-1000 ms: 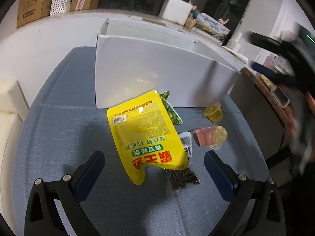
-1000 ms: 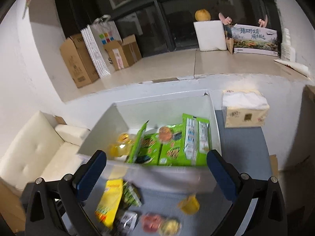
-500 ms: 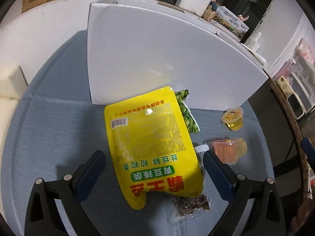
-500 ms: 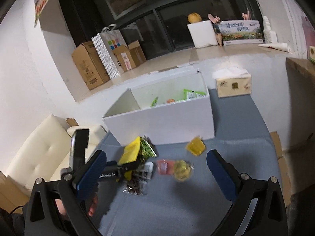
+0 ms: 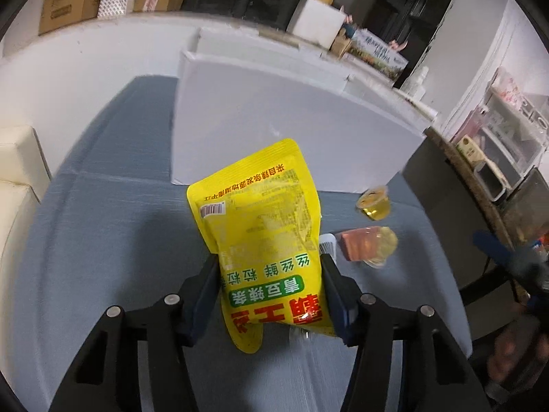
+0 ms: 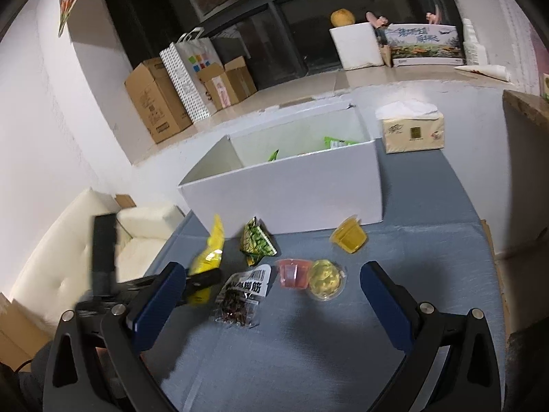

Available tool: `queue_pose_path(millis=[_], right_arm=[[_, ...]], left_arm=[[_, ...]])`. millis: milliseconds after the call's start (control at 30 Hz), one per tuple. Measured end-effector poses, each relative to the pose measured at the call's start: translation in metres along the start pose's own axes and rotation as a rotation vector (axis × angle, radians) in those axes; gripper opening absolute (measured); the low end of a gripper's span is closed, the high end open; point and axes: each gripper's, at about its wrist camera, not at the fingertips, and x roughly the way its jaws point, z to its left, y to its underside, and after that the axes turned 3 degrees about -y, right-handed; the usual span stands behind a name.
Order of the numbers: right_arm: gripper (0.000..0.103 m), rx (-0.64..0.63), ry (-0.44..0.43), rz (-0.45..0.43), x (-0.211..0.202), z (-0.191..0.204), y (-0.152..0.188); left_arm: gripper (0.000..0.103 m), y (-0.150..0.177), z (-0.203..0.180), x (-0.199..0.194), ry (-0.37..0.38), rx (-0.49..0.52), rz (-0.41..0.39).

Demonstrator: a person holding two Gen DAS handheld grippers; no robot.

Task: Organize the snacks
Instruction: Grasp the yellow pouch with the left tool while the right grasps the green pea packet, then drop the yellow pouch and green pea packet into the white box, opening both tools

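Note:
My left gripper [image 5: 271, 292] is shut on the yellow snack pouch [image 5: 264, 226] and holds it tilted above the blue table; the pouch also shows in the right wrist view [image 6: 209, 254]. The white box [image 6: 291, 185] stands behind, with green packets inside. On the table lie a green pea packet [image 6: 257, 240], a dark packet [image 6: 243, 295], a red jelly cup [image 6: 291, 273], a yellow jelly cup [image 6: 324, 278] and an orange-yellow jelly cup [image 6: 348, 235]. My right gripper [image 6: 271, 302] is open and empty, above the table in front of the snacks.
A tissue box [image 6: 413, 130] sits right of the white box. A cream sofa [image 6: 68, 250] lies left of the table. Cardboard boxes [image 6: 154, 103] and a paper bag stand on the ledge behind. A dark counter edge [image 5: 463, 178] borders the right side.
My left gripper closed on the yellow pouch and lifted it off the table. My right gripper drew back from above the box and came lower, facing the loose snacks.

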Motion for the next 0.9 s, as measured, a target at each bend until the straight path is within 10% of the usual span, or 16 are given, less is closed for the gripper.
queue_pose_path(millis=[267,633,733,900], right_arm=[[0.103,-0.186,-0.003,0.143,0.077,0.033,-0.012],[0.103,-0.116,0.08,0.296,0.187,0.031,-0.029],[0.054,-0.124,0.09,0.318,0.198,0.027,-0.026],[0.046,-0.124,0.037,0.3,0.186,0.023,-0.024]], left_arm=[[0.061,0.008,0.017,-0.063,-0.034,0.017,-0.095],[0.061,0.015,0.037,-0.088,-0.039,-0.023,-0.135],[0.061,0.015,0.037,-0.087,-0.035,-0.024,-0.135],[0.061,0.013,0.032,-0.084,-0.02,-0.01,-0.13]])
